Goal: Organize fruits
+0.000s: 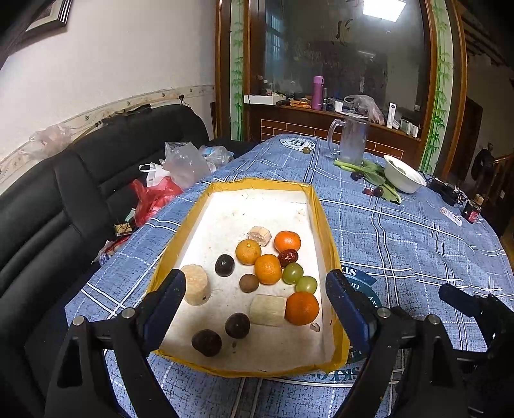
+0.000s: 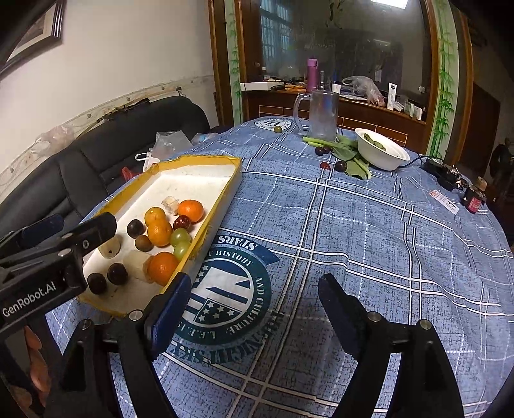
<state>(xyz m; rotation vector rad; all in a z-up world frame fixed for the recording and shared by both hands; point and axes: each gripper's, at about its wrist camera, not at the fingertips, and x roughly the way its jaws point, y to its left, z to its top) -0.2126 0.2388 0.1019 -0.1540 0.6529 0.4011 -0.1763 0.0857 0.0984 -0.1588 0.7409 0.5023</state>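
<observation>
A lived-in home, a combined living and dining room. A table under a blue plaid tablecloth (image 2: pixel 369 225) stands beside a black leather sofa (image 1: pixel 80 180) strewn with plastic bags (image 1: pixel 180 164). A framed picture (image 1: pixel 48 16) hangs on the white wall above a decorative border strip. Behind the table, a wooden sideboard (image 1: pixel 321 119) with a large arched mirror (image 1: pixel 347 51), edged with painted bamboo, holds a purple thermos (image 1: pixel 318 88) and household clutter. On the table sit a glass pitcher (image 2: pixel 321 111), a white bowl (image 2: pixel 382 152) and leafy greens (image 2: pixel 350 154).
</observation>
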